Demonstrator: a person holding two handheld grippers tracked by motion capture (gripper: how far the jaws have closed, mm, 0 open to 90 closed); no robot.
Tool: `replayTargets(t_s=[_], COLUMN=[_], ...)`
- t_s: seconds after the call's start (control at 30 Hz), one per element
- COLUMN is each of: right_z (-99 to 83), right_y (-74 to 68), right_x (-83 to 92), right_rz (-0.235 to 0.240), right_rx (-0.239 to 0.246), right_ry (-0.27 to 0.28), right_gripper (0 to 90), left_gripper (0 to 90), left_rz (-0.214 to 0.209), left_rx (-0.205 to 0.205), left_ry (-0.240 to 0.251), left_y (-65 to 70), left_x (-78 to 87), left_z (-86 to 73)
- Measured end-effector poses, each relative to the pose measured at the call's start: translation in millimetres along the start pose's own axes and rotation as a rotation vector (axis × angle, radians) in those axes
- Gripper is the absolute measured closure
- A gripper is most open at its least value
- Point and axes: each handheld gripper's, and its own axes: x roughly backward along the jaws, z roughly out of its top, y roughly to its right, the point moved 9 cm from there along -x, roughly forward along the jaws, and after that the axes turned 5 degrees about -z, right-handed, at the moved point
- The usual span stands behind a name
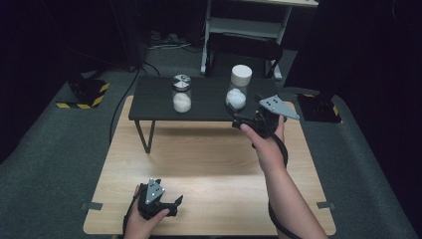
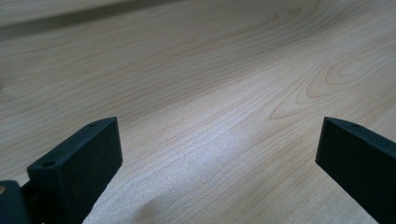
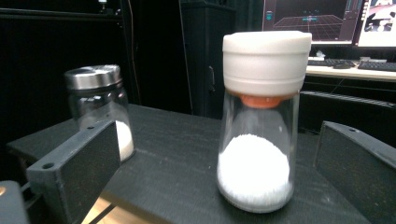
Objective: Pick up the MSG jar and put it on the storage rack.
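Two glass jars of white powder stand upright on a low black shelf (image 1: 149, 102). The white-capped jar (image 1: 238, 87) (image 3: 259, 121) is on the right, the metal-lidded jar (image 1: 181, 93) (image 3: 100, 109) on the left. My right gripper (image 1: 249, 118) (image 3: 215, 168) is open at the shelf's front edge, its jaws on either side of the white-capped jar without touching it. My left gripper (image 1: 171, 203) (image 2: 219, 163) rests low near the wooden table's front left, open with nothing but bare wood (image 2: 210, 84) between its jaws.
The black shelf stands on thin legs (image 1: 145, 135) over the back of the wooden table (image 1: 209, 169). Behind it is a white metal frame (image 1: 249, 30). Grey floor mats surround the table, with yellow-black striped blocks (image 1: 84, 92) at the sides. Monitors (image 3: 327, 18) glow in the background.
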Motion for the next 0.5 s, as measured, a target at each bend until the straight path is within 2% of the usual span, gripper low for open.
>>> replayTargets(t_s=[0.4, 0.5], right_z=[-30.0, -40.0], right_y=[1.3, 1.0], right_x=[29.7, 37.5], right_rz=[0.022, 0.026], right_rx=[0.010, 0.028], right_ry=[-0.003, -0.009], right_gripper=[0.0, 0.0], left_gripper=[0.8, 0.8], left_rz=[0.005, 0.005], left_rx=[-0.003, -0.003], left_ry=[0.005, 0.006], left_y=[0.7, 0.9], left_x=[0.3, 0.4], left_z=[-0.4, -0.6])
